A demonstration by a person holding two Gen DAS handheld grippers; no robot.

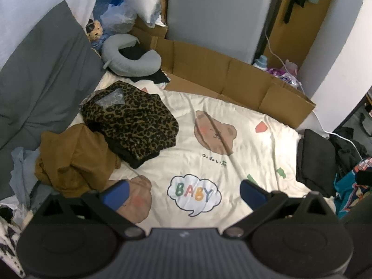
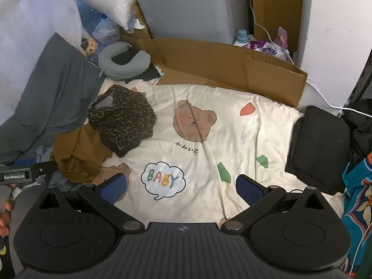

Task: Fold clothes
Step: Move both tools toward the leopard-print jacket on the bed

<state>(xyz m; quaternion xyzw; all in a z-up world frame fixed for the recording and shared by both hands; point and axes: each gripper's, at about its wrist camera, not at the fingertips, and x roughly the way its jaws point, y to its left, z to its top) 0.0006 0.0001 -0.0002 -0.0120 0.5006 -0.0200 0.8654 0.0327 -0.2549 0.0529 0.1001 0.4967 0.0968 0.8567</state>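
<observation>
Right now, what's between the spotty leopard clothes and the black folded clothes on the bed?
Only bare cream bedsheet, printed with a bear and a BABY bubble. Both wrist views show it.

Leopard garment (image 1: 130, 121) overlaps crumpled brown garment (image 1: 74, 160); folded black garment (image 2: 318, 148) apart.

Soft, even indoor light fills both views, with faint shadows. The cream bedsheet (image 1: 232, 121) reads bright without glare. Fisheye bending curves the edges, the corners go black, and the far left wall (image 2: 28, 23) looks washed out and slightly blurred.

Black grippers (image 1: 183, 191) — blue ribbed pads (image 2: 114, 187), silver pivot screws.
</observation>
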